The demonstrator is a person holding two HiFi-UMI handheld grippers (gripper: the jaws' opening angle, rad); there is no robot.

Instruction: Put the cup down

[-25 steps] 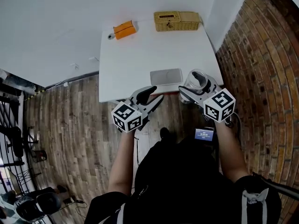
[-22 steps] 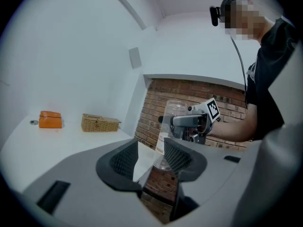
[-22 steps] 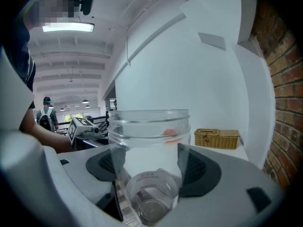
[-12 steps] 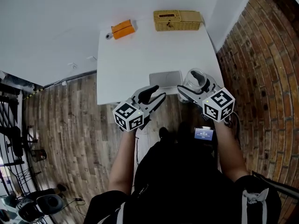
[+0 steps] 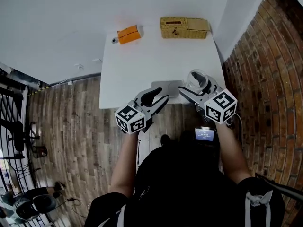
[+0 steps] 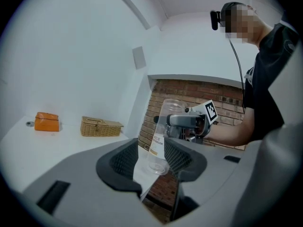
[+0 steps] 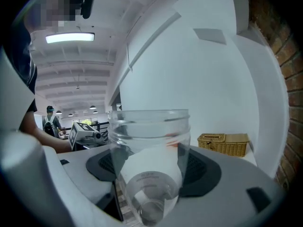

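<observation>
White bench (image 5: pixel 151 60) on a wood-plank floor (image 5: pixel 71 126). Along its far edge lie an orange box (image 5: pixel 129 33) and a wicker basket (image 5: pixel 184 27). A flat grey pad (image 5: pixel 165 85) lies at the near edge.

Cup (image 7: pixel 149 141) is clear glossy plastic with smooth walls; right gripper (image 7: pixel 150 167) body is matt grey plastic. Table (image 5: pixel 142 65) top is smooth matt white, and the basket (image 5: pixel 184 27) is woven wicker. Wall (image 5: pixel 270 79) is rough brick, floor (image 5: pixel 66 122) is grained wood planks.

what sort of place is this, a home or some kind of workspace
Probably a workspace or studio: bare white table, brick wall, and rows of ceiling lights over an open hall.
</observation>
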